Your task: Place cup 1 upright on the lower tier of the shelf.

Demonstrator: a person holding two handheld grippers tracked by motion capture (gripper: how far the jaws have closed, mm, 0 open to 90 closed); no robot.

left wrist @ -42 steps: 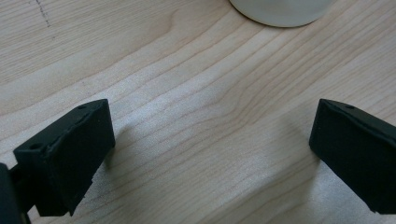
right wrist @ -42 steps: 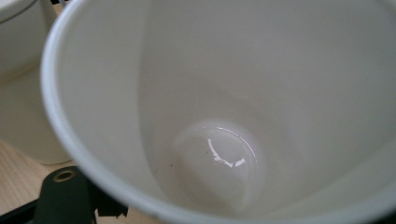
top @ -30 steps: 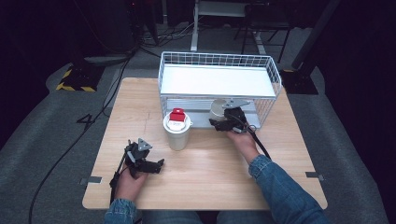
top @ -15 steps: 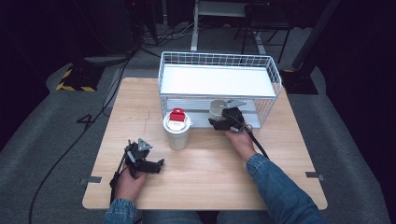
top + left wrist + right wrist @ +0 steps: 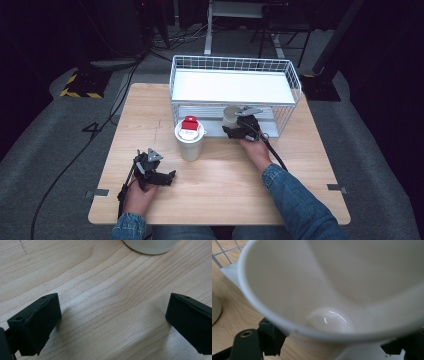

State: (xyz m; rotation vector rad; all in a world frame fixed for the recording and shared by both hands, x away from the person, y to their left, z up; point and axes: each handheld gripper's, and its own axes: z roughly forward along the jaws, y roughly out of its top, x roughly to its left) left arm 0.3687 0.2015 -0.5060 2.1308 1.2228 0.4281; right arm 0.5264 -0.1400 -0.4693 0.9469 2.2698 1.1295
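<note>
My right gripper (image 5: pixel 233 129) is shut on a plain white cup (image 5: pixel 230 116) and holds it at the front opening of the lower level of a white wire rack (image 5: pixel 287 116). In the right gripper view the cup's open mouth (image 5: pixel 329 290) faces the camera, empty inside, with a jaw on each side of its lower part. My left gripper (image 5: pixel 168 178) rests low over the wooden table (image 5: pixel 300 170) at the near left, open, with bare wood between its jaws (image 5: pixel 112 322). A second white cup (image 5: pixel 190 142) stands upright mid-table with a red object (image 5: pixel 189 123) on top.
The rack stands at the table's far edge and carries a white shelf board (image 5: pixel 230 86) on its upper level. A cable (image 5: pixel 272 152) trails from the right gripper along the sleeve. The base of the standing cup (image 5: pixel 150 245) lies just ahead of the left gripper.
</note>
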